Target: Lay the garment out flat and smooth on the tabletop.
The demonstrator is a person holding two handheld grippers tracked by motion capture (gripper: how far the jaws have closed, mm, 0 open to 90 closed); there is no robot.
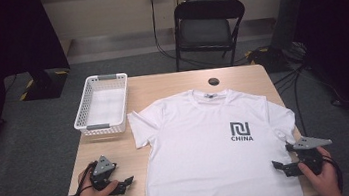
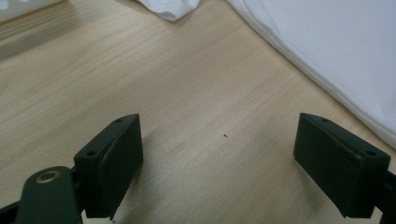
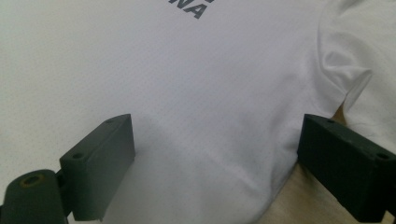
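Note:
A white T-shirt (image 1: 208, 144) with a dark "CHINA" logo lies spread flat, front up, on the wooden table (image 1: 170, 83). My left gripper (image 1: 122, 185) rests open on bare wood just left of the shirt's lower side edge; in the left gripper view the shirt's edge (image 2: 336, 51) runs past the upper right and its sleeve tip shows at the top. My right gripper (image 1: 280, 166) is open at the shirt's right side, below the right sleeve. In the right gripper view its jaws straddle the shirt's side edge (image 3: 261, 154), with the sleeve (image 3: 355, 56) at the upper right.
An empty white plastic basket (image 1: 102, 105) stands at the table's far left corner. A dark round hole (image 1: 213, 81) sits near the far edge. A black folding chair (image 1: 206, 26) stands behind the table, with cables on the floor to the right.

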